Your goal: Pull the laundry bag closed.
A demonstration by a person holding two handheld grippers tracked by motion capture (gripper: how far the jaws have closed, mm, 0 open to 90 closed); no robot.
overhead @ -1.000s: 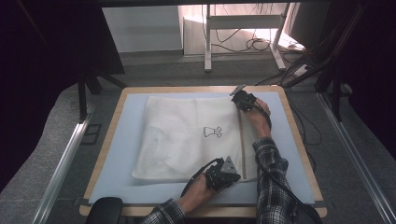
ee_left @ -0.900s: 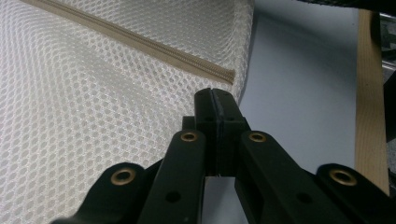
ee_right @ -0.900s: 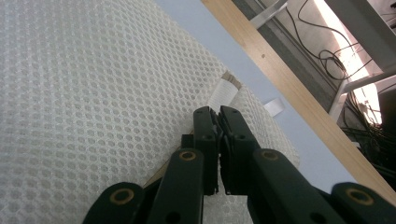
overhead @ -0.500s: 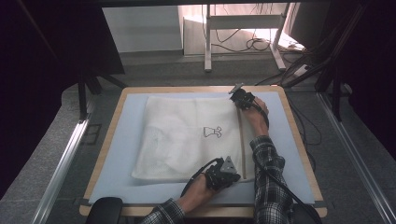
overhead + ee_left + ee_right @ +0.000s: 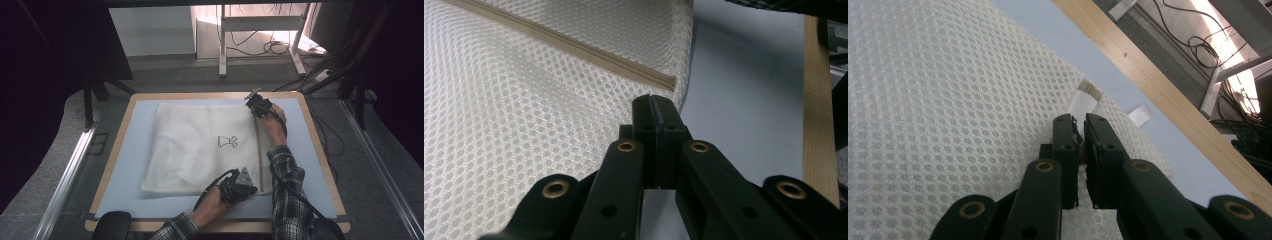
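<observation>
Mesh bag [image 5: 205,147] lies flat on the mat [image 5: 310,165], zipper [image 5: 258,150] running near-to-far along its right edge. My left gripper [image 5: 239,186] is clamped tight at the near zipper end, my right gripper [image 5: 257,105] nearly closed at the far end, maybe pinching the pull. Zipper axis runs straight between them.

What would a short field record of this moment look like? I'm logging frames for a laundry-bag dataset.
surface: wooden-edged table with a pale blue mat
item: white mesh bag, lying flat
zipper: tan, along the bag's right side
left hand-held gripper: near corner, jaws together at the bag's edge
right hand-held gripper: far corner, jaws nearly closed on the zipper end
</observation>
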